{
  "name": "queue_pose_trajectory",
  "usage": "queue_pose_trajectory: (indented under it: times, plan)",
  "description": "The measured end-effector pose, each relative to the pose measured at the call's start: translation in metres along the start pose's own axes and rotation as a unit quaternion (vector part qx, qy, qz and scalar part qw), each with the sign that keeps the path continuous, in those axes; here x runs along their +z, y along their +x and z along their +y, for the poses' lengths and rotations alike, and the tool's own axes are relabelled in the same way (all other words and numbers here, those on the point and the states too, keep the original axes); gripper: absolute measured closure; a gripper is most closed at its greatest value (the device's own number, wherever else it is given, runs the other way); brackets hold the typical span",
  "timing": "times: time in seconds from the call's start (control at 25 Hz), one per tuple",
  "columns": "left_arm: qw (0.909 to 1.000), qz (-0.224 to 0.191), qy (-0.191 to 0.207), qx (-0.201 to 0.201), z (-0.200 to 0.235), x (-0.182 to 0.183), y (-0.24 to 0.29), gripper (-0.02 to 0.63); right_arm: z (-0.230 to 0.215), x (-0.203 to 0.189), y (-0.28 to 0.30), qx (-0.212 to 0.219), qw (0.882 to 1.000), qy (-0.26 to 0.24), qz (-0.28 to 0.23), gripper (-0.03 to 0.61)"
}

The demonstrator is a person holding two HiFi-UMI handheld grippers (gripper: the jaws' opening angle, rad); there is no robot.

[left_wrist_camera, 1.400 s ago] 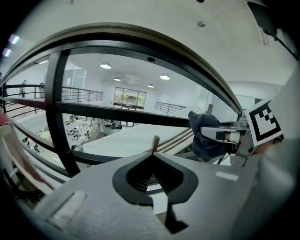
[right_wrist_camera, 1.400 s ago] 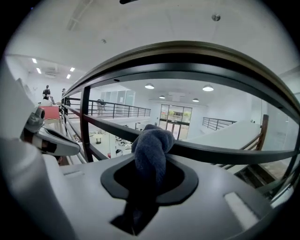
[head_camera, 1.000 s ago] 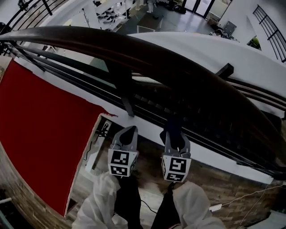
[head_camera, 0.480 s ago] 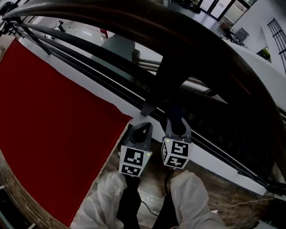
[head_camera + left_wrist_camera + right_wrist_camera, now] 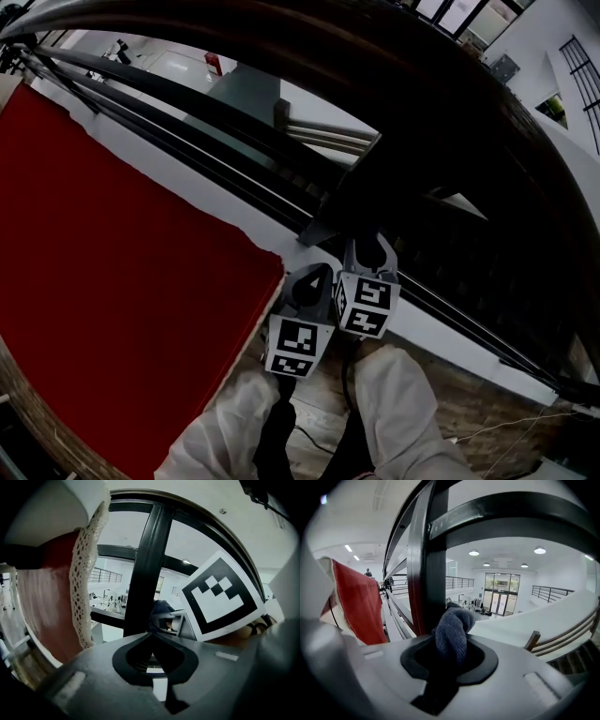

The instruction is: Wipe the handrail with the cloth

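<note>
Above a bright atrium (image 5: 501,597), the dark handrail (image 5: 394,66) curves overhead. The right hand-held gripper (image 5: 368,244) clamps the bunched blue cloth (image 5: 452,630), seemingly readied for wiping, below it; the left hand-held gripper (image 5: 316,274) alongside is closed, empty.

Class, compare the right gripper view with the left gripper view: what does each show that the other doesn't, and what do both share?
Only the right gripper view looks into the right gripper, its jaws shut on the cloth, and shows ceiling lights. Only the left gripper view shows the left gripper shut on nothing, a marker cube and white lace edging. Both show a black railing post and red hanging fabric.
</note>
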State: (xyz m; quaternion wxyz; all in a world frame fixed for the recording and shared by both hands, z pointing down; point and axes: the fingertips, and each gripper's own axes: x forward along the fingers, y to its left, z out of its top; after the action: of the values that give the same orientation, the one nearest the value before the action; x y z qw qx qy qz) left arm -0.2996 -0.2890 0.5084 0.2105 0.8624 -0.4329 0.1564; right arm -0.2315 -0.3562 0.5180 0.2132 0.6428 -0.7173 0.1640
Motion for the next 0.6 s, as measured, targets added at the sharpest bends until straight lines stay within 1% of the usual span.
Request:
queue_pose_trajectory:
  times: [0.08,0.28,0.36,0.48,0.6]
  plan:
    - [1.0,-0.001,-0.003,0.0,0.001,0.0,0.0,0.612,0.002,0.0,0.0,0.002,1.0,-0.004,-0.001,0.486]
    - [1.0,0.0,-0.006,0.005,0.012,0.0,-0.002,0.612,0.007,-0.007,0.005,0.01,1.0,-0.023,0.015,0.486]
    - [1.0,0.001,-0.003,0.007,0.016,0.0,-0.003,0.612,0.006,-0.006,0.005,0.009,1.0,-0.022,0.018,0.486]
    - [1.0,0.003,0.006,0.003,0.006,-0.002,-0.003,0.612,-0.01,-0.013,-0.001,0.005,1.0,-0.008,0.022,0.486]
    - [1.0,0.0,0.01,0.0,0.011,-0.005,-0.002,0.612,-0.015,-0.015,-0.001,-0.004,1.0,-0.024,0.017,0.485]
